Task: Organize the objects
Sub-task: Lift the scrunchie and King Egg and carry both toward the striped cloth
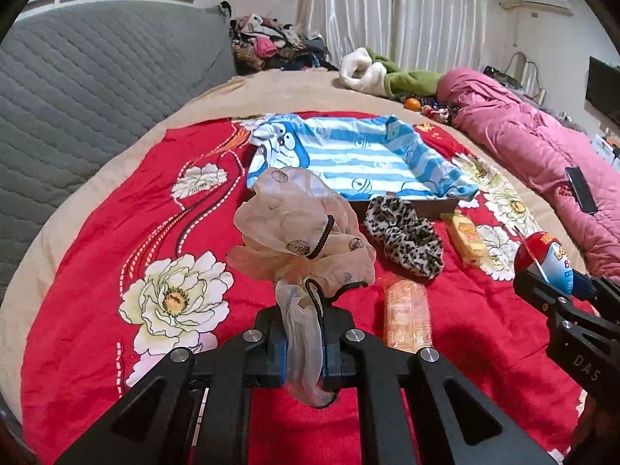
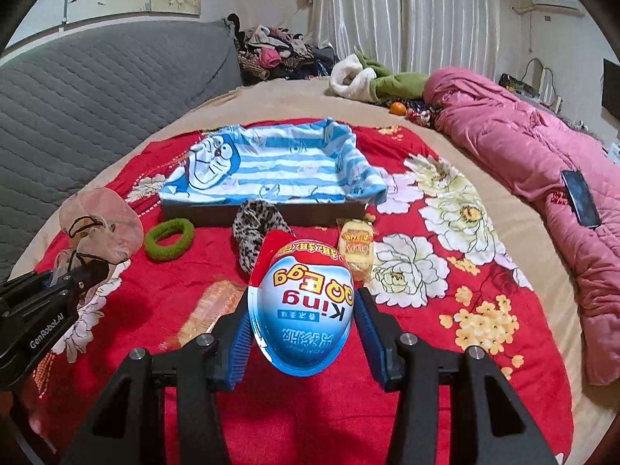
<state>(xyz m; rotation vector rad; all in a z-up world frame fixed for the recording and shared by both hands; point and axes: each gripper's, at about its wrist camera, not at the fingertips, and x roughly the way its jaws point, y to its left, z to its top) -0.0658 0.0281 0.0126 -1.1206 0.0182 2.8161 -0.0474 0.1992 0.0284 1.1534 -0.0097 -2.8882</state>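
A: Report the left gripper.

B: It is clenched on a sheer beige scrunchie. The fabric tail passes between the blue pads; the ruffled body with its black elastic stands up ahead of the fingers, above the red floral blanket.

A: And the right gripper?

B: It grasps a King Egg toy capsule, label inverted, with one blue pad against each side of the shell.

A: Where is the receiving container?

B: The tray lined with blue striped cartoon cloth sits on the blanket, ahead of both grippers.

A: What lies loose?

B: A leopard-print scrunchie lies just in front of the tray's near wall. A green hair tie lies to its left, a yellow snack packet to its right. An orange wrapped packet lies nearer the grippers, between them.
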